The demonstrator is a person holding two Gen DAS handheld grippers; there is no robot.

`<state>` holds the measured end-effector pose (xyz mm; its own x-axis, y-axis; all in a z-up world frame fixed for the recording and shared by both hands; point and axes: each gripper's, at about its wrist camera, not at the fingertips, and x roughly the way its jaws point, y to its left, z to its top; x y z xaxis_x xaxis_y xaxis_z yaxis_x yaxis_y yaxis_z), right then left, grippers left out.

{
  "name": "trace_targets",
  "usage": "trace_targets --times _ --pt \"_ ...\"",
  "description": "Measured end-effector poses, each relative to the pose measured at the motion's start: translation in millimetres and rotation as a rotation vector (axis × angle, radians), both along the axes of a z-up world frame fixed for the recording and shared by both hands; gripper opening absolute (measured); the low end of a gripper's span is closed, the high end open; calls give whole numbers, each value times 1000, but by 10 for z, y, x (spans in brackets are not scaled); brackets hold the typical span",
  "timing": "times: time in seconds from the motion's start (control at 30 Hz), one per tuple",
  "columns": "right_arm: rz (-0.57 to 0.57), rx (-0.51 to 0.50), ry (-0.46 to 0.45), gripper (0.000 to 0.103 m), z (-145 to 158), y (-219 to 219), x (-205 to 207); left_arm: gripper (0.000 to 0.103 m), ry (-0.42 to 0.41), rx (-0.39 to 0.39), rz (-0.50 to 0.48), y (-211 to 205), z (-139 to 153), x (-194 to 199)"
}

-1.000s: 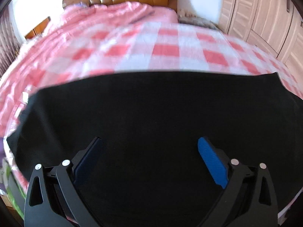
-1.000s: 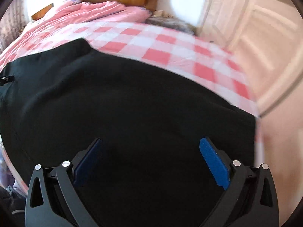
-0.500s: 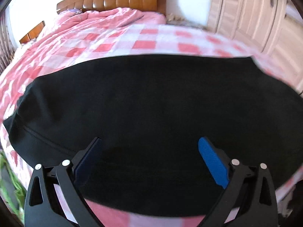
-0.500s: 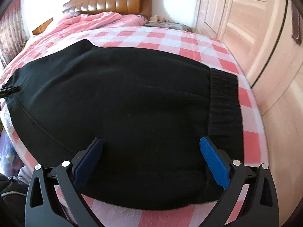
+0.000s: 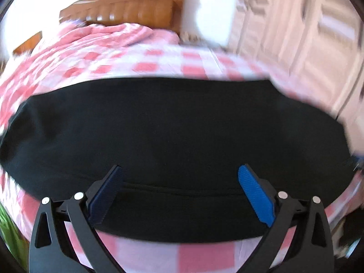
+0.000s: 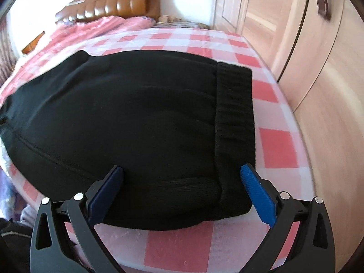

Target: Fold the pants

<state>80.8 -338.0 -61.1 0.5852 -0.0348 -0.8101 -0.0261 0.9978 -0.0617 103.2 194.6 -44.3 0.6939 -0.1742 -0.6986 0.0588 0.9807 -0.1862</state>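
1. Left wrist view: the left gripper (image 5: 180, 173) had its two blue fingers (image 5: 254, 195) spread wide, w/ nothing pinched between them.
2. It hung just above the near edge of the black pants (image 5: 173, 122), not touching as far as I could tell.
3. The pants lay flat on the bed (image 5: 145, 59), spread side to side across the pink & white check sheet (image 5: 204, 254).
4. A thin seam line ran across the pants close to the gripper.
5. Past the pants, at the far end of the bed, was a bunched-up pink blanket (image 5: 109, 36), & behind it a brown headboard (image 5: 127, 9).
6. Pale cupboard doors (image 5: 300, 27) stood to the right of the bed. This view was blurry.
7. Right wrist view: the right gripper (image 6: 182, 174) was also spread wide, fingers (image 6: 257, 195) holding nothing.
8. It hung over the near end of the pants (image 6: 127, 118), w/ the ribbed waistband (image 6: 235, 113) by the right finger.
9. The waistband ran away from the gripper along the right end of the pants.
10. The pants sat on the bed (image 6: 182, 248) near its front edge; pink squares showed all round them.
11. The headboard (image 6: 118, 4) was far behind the pants; wooden doors (image 6: 318, 72) stood right of the bed.
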Motion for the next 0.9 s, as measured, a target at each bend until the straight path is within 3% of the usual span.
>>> trace_targets --times 0.1,0.17,0.23,0.33,0.47,0.63,0.77,0.9 --pt "32 -86 -63 98 229 318 7 101 -28 -187 158 823 163 -102" --pt "109 -15 -124 98 419 597 56 101 -41 -305 303 1522 206 -232" --pt "222 68 -135 98 506 980 187 101 -59 -389 387 1993 228 -340" --pt "368 84 -128 98 502 1633 417 101 -30 -495 480 2713 122 -388" --pt "589 115 -106 98 450 2758 696 100 38 -644 512 3203 -181 -249" --pt "785 123 -80 98 424 3910 695 100 42 -720 487 3379 -368 6" --pt "877 106 -57 98 393 4383 687 100 46 -733 470 3460 -396 134" --pt "901 161 5 98 304 4707 795 100 46 -713 453 3488 -380 210"
